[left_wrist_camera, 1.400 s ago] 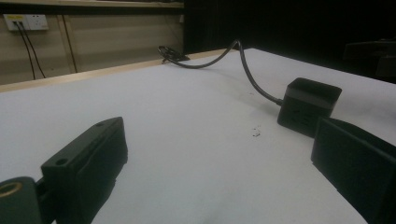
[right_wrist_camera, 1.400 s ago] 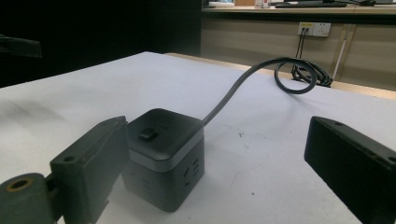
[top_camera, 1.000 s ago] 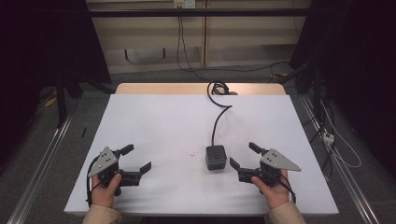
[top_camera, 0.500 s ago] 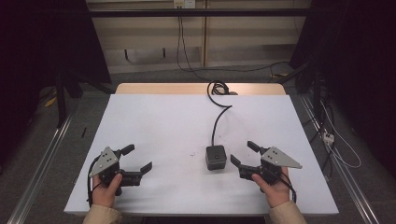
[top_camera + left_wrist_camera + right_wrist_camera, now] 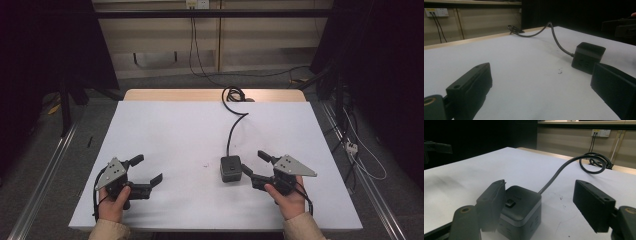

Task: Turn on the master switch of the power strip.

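Looking down from the high view, a dark cube-shaped power block (image 5: 230, 168) is seen on the white table (image 5: 175, 130), right of centre near the front edge, with its black cord (image 5: 233, 127) running back to a coil at the far edge. The right gripper (image 5: 259, 167) is held just beside the block, jaws spread apart, one of them close to the block's right side. The left gripper (image 5: 146, 171) is held well apart to the left, jaws likewise spread and holding nothing.

In the left gripper view, the block (image 5: 587, 57) is seen beyond the spread jaws, near the right one.

In the right gripper view, the block (image 5: 520, 211) is seen just behind one spread jaw, not clamped.
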Action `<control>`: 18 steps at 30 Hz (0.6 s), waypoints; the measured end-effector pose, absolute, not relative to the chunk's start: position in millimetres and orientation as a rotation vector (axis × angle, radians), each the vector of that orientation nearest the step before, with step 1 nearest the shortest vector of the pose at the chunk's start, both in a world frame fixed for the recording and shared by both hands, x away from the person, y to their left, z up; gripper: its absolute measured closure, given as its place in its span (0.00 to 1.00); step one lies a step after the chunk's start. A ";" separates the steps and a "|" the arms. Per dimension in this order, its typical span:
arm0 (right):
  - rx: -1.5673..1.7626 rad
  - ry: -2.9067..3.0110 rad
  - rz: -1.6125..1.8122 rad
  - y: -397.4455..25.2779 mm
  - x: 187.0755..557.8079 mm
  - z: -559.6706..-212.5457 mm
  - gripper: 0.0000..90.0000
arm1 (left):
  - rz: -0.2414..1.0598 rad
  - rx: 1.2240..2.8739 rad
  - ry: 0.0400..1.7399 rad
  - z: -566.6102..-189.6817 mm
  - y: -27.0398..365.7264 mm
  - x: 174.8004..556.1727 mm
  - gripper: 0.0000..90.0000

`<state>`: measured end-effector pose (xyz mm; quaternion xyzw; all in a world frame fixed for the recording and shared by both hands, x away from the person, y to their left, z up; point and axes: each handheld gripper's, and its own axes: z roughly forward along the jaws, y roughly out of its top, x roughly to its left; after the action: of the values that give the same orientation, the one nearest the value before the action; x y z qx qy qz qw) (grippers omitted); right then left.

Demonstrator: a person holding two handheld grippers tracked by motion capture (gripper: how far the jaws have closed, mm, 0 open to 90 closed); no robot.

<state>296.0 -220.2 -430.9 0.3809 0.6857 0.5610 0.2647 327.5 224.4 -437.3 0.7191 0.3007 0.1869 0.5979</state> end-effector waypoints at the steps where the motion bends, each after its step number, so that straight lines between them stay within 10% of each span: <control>1: 1.029 1.852 1.515 -219.8 296.2 -430.7 0.29 | 0.436 1.677 0.694 -437.3 224.9 327.6 0.04; 18: 1.035 1.890 1.533 -212.5 303.6 -428.5 0.44 | 0.437 1.671 0.693 -437.2 224.6 327.7 0.04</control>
<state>303.6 -212.5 -428.5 0.3793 0.6927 0.5618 0.2462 327.7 224.6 -437.2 0.7201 0.2988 0.1881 0.5973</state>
